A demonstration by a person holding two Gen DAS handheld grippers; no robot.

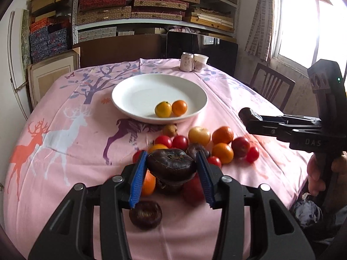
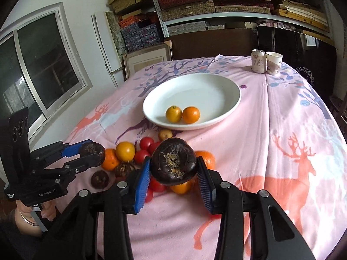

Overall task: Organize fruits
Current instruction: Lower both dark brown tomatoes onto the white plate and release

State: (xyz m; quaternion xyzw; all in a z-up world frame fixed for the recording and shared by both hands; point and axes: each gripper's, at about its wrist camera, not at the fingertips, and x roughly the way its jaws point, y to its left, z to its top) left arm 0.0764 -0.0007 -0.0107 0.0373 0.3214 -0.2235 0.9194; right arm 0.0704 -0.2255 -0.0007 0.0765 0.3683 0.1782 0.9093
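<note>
Tools L point(image 1: 171, 169) & R point(image 2: 173, 169) each gripping dark fruit, plate point(image 1: 130, 86) mostly bare.

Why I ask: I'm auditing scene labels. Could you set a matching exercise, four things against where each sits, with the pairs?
Things:
1. pair of small orange citrus fruits
2. dark brown wrinkled round fruit
3. pale pink drink can
4. small red round tomato

Places:
A. clamped in the right hand-held gripper
B. loose on the pink deer-print tablecloth
C. in the white round plate
D. beside the white paper cup

Pairs: 1-C, 2-A, 3-D, 4-B.
</note>
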